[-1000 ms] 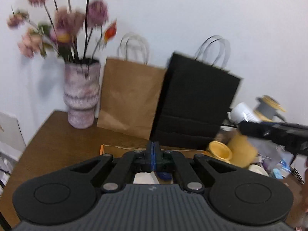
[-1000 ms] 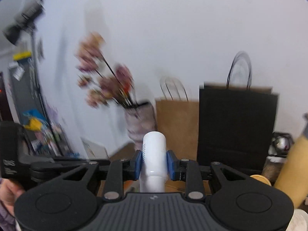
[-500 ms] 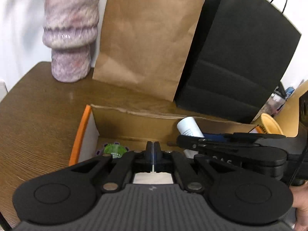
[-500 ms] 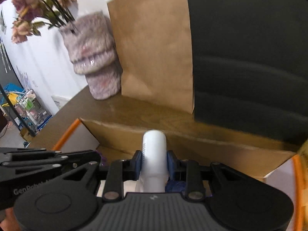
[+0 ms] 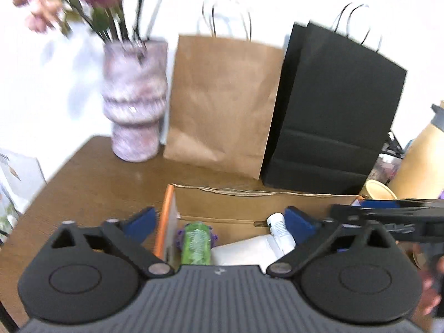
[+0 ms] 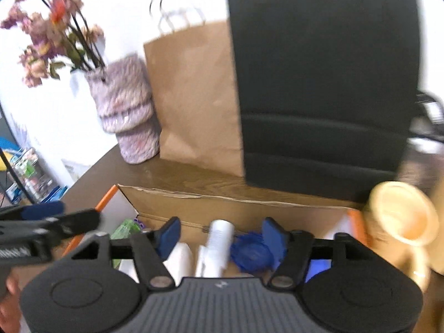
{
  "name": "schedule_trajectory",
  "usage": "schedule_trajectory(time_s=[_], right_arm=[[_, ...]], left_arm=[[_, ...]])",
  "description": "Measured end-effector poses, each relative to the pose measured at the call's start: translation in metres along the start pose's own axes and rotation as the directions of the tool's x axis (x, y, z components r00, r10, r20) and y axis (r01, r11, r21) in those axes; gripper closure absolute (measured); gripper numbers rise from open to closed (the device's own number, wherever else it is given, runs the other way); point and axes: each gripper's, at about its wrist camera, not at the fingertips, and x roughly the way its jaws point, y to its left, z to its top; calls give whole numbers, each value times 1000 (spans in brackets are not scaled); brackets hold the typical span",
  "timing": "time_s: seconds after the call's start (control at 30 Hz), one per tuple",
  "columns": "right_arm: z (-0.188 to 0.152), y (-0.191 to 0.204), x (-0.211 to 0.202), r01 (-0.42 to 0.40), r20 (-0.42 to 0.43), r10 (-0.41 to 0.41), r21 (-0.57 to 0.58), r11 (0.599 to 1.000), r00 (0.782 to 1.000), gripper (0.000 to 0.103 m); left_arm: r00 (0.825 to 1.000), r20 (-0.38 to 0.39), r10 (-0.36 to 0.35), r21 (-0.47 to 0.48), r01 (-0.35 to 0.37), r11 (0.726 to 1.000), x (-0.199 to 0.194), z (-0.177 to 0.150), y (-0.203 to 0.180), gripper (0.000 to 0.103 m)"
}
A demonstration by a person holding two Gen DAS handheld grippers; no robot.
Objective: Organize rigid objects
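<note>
An open cardboard box (image 5: 249, 202) with orange edges sits on the brown table; it also shows in the right wrist view (image 6: 249, 208). Inside lie a white tube (image 6: 217, 242), a blue object (image 6: 249, 251), a green and purple object (image 5: 195, 242) and a white block (image 5: 245, 251). The white tube also shows in the left wrist view (image 5: 279, 229). My right gripper (image 6: 222, 233) is open above the box, the tube lying free between its fingers. My left gripper (image 5: 219, 223) is open wide over the box's left half.
A mottled vase (image 5: 134, 105) with pink flowers, a brown paper bag (image 5: 222, 105) and a black paper bag (image 5: 333, 116) stand behind the box. A yellow cup (image 6: 402, 216) and tan jug (image 5: 419, 161) stand at the right. The table edge (image 5: 63, 163) is at the left.
My right gripper opened and let go of the white tube, which now lies in the box. My left gripper went from shut to open wide. Both pulled back a little.
</note>
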Motion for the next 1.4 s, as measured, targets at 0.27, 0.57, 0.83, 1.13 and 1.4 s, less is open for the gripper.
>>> schedule_trajectory(time_s=[0.27,0.57,0.83,1.13,1.4], right_arm=[[-56,0,-108,77,98,-76,-5,997,992,16],[-125,27,-189,68,217,-62,-19,998,974,16],[-190,56,-251,48,292,-44,-8,999,955,15],[-291,99,-321,76,369,-49,-58,995,928,7],[-380,139,-372,109,404,-57,-108,988,913,7]], left_arm=[[991,134,26,43,-32,999,-90,-42,2,0],[958,274,91,34,-104,994,-190,-96,10,0],[931,354,89,76,-124,989,-269,-157,1,0],[927,367,71,26,-86,996,-360,-257,20,0],[890,431,147,55,-189,980,-434,-326,1,0]])
